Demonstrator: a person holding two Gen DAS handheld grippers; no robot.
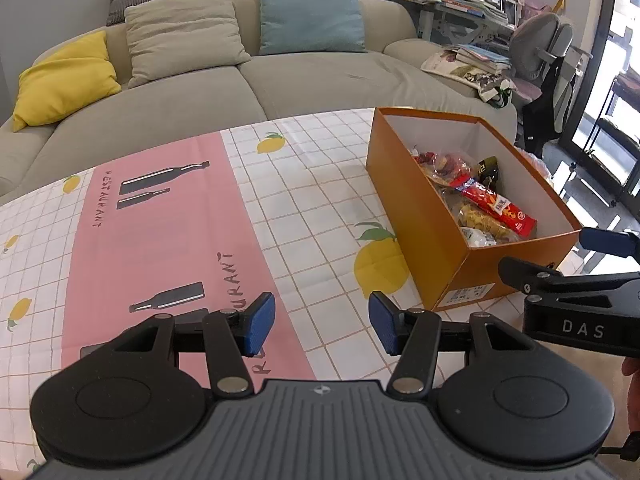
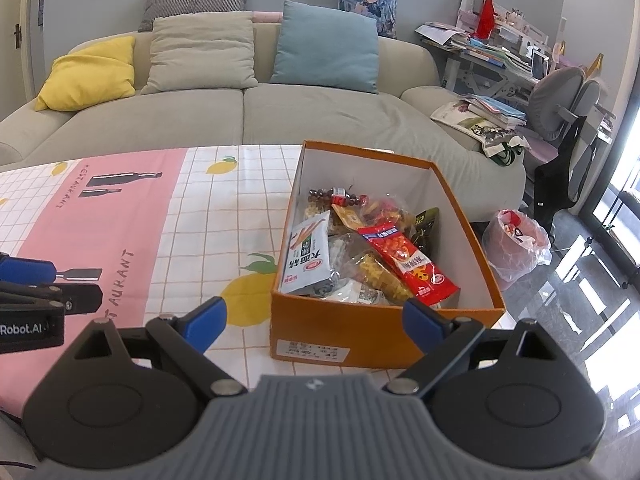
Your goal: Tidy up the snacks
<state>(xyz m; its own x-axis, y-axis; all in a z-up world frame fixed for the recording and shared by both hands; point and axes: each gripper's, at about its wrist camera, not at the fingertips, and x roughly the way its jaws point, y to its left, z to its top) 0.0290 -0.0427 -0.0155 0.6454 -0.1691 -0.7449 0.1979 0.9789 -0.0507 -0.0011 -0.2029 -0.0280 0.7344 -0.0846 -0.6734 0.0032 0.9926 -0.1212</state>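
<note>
Snacks [image 2: 372, 256] fill the orange box [image 2: 384, 320], which stands on the tablecloth [image 1: 304, 200] at the table's right end; nothing loose shows on the cloth itself.

Starting at the claws: the left gripper [image 1: 322, 328] sits at the bottom centre of its frame with its blue pads apart and nothing between them, only pink and checked cloth ahead. In that view the box lies to the upper right, well off the line its fingers point along. The right gripper [image 2: 316, 320] is spread wider and also empty; the near end of the box lies straight ahead between its fingertips, close by, with the red packet [image 2: 408, 264] and the white packet [image 2: 308, 260] on top of the heap.

As for risks, the packets are slack and piled loosely, so a pinch may drag a neighbour along or slip off glossy film. The box also stands near the table's right edge, so I judge a sideways nudge could push it toward the floor.
</note>
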